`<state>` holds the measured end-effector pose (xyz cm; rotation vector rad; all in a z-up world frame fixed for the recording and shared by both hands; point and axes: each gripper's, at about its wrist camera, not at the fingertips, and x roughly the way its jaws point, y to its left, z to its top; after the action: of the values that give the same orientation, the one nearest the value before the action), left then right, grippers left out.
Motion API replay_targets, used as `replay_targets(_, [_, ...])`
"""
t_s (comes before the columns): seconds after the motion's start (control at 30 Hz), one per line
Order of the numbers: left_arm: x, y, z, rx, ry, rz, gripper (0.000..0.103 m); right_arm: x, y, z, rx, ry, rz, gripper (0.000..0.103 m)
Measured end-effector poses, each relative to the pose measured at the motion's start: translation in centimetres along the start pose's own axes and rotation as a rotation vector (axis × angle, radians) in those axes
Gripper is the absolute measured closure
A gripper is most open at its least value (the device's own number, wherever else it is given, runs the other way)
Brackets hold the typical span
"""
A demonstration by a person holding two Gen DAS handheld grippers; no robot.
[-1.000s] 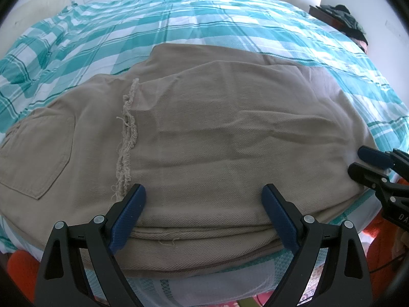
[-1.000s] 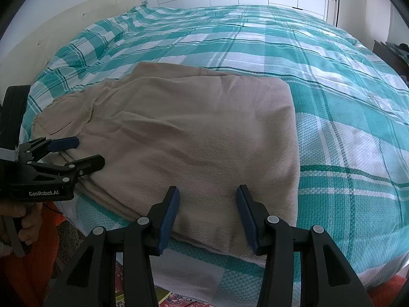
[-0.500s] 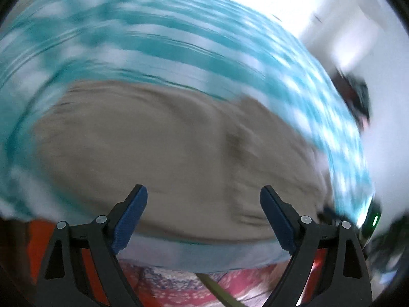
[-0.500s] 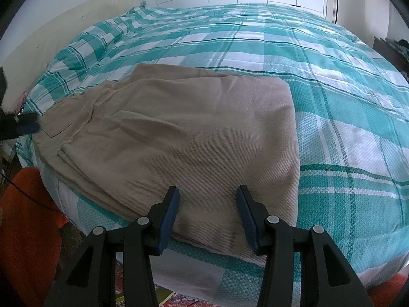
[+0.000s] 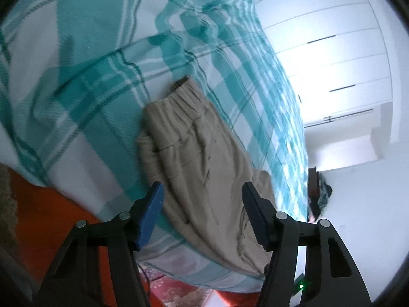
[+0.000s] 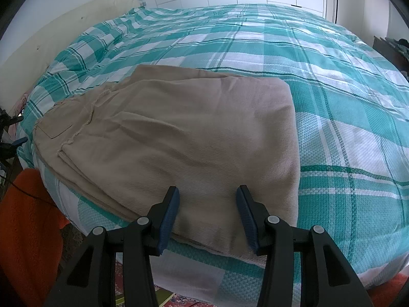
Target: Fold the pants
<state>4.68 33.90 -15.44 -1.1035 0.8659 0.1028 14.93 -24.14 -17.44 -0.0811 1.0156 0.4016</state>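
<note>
The beige pants (image 6: 179, 133) lie folded on the teal plaid bed (image 6: 332, 97), near its front edge. A back pocket and a frayed hem show at their left end. My right gripper (image 6: 207, 199) is open and empty, just above the pants' near edge. My left gripper (image 5: 202, 204) is open and empty, tilted sideways off the bed's corner, facing the pants' waistband end (image 5: 179, 97). The pants (image 5: 204, 174) run away from it along the bed edge. Its blue tip also shows at the far left of the right wrist view (image 6: 19, 141).
A cream headboard (image 6: 64, 33) is at the back left. White wardrobe doors (image 5: 332, 38) line the far wall. An orange rug (image 6: 25, 217) and a patterned rug (image 5: 179, 289) lie on the floor by the bed. Dark furniture with clothes (image 5: 319, 194) stands beyond.
My left gripper has swung away from the pants' front edge to the bed's left corner and rolled sideways. The right gripper has stayed in place, open.
</note>
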Motion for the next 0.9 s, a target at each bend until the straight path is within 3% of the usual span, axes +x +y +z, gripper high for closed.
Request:
replay_targets(0.13, [1.7,0.1,0.7,-0.002,0.013,0.039,0.044,0.0,0.0,0.0,-0.001,0.000,0.000,0.055])
replay_targets(0.4, [3.5,1.0,1.5,-0.034,0.014,0.030,0.047,0.0,0.0,0.0,-0.002,-0.003,0.001,0.055])
replay_targets(0.43, [3.6,1.0,1.4,-0.034,0.008,0.037,0.063,0.0,0.0,0.0,-0.002,-0.003,0.001,0.055])
replay_targets(0.47, [3.3,1.0,1.3,-0.026,-0.006,0.065,0.091,0.0,0.0,-0.1,-0.001,-0.004,0.001,0.055])
replay_targets(0.63, [0.8,1.0,0.4,-0.073,-0.029,-0.070,0.094,-0.1,0.0,0.1,0.001,-0.003,0.000,0.055])
replay_targets(0.67, [0.6,1.0,0.2,-0.061,-0.032,-0.061,0.094,-0.1,0.0,0.1,0.000,-0.004,0.000,0.055])
replay_targets(0.77, [2.2,2.5,0.1,-0.031,0.014,0.079,0.093,-0.1,0.1,0.2,0.003,-0.005,-0.003,0.055])
replay_targets(0.9, [1.4,2.4,0.6,-0.044,-0.001,0.050,0.088,-0.1,0.2,0.2,-0.001,-0.005,-0.006,0.055])
